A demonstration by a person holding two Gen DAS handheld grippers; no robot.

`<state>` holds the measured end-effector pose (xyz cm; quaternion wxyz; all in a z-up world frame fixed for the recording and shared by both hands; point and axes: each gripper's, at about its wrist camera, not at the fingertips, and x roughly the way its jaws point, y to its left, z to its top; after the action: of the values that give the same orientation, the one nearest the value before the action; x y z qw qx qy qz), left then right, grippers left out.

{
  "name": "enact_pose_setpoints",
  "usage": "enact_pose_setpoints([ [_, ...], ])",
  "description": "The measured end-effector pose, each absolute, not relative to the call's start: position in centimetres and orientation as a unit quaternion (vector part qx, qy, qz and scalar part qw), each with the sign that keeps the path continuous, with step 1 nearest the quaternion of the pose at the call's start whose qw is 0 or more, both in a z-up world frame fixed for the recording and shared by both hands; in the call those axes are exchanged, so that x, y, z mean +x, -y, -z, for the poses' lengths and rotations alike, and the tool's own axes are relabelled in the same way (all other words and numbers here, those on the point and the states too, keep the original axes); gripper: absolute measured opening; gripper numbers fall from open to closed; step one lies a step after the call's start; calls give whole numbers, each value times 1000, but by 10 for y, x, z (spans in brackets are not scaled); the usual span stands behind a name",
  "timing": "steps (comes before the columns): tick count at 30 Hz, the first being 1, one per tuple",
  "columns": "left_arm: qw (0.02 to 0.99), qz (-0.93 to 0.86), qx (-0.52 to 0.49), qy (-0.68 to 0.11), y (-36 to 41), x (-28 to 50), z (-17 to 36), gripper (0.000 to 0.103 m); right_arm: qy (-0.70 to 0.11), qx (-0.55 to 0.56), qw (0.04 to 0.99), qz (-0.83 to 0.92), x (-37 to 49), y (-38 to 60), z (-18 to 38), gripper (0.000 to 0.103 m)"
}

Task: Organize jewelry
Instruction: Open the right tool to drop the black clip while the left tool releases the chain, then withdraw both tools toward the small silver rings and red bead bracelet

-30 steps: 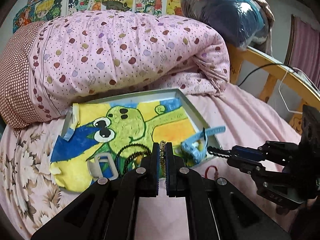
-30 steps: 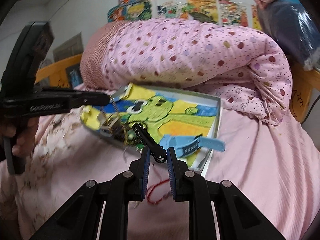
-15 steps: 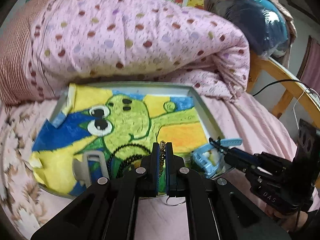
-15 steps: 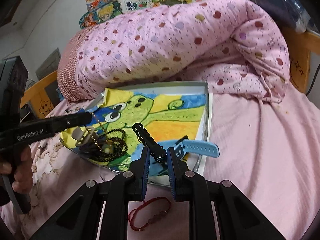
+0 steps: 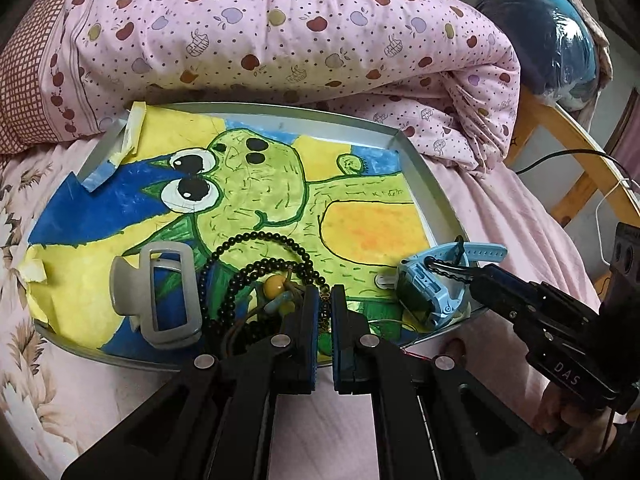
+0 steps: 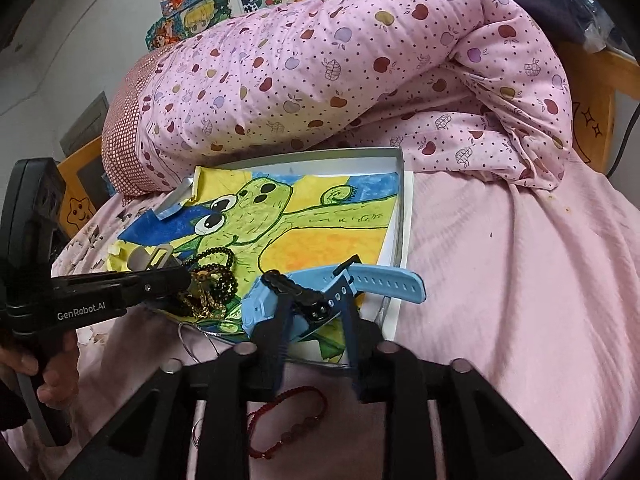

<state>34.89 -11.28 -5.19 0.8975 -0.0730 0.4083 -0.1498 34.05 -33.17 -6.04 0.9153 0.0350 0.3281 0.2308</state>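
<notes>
Resting on the tray's near left, a grey hair clip lies beside black beads. Left gripper, jaws narrowly parted, pinches a gold chain there. Right gripper, jaws wide apart, releases a black chain onto the blue watch.

A metal tray and a red bracelet are laid on the pink bed, below a rolled quilt.

We see soft, even indoor light with faint shadows; glare on the plastic-wrapped bundle (upper right); fisheye bending and dark vignetted corners.
</notes>
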Motion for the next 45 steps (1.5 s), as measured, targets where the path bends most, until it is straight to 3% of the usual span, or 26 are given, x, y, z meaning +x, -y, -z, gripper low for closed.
enact_pose_setpoints([
  [3,897,145,-76,-411,112,348,49,6,-320,40,919,-228,339,335,56,37],
  [7,903,140,-84,-398,109,341,40,37,-311,43,923,-224,336,337,50,47],
  [11,911,130,-78,-382,107,334,29,43,-297,48,928,-218,332,341,42,61],
  [15,919,119,-83,-366,101,322,18,66,-279,53,935,-211,324,344,32,74],
  [19,926,108,-89,-352,95,310,8,77,-259,63,941,-208,315,349,22,82],
  [21,930,101,-88,-341,92,303,2,81,-245,64,945,-206,307,350,16,91],
  [24,936,95,-83,-329,90,293,-6,83,-223,58,952,-202,292,351,7,96],
  [27,942,89,-82,-315,87,281,-15,101,-210,46,957,-193,277,351,-1,98],
  [33,953,88,-80,-280,81,249,-31,101,-198,40,963,-178,244,355,-11,103],
  [45,958,102,-32,-265,87,196,-27,101,-184,20,970,-159,186,358,-30,103],
])
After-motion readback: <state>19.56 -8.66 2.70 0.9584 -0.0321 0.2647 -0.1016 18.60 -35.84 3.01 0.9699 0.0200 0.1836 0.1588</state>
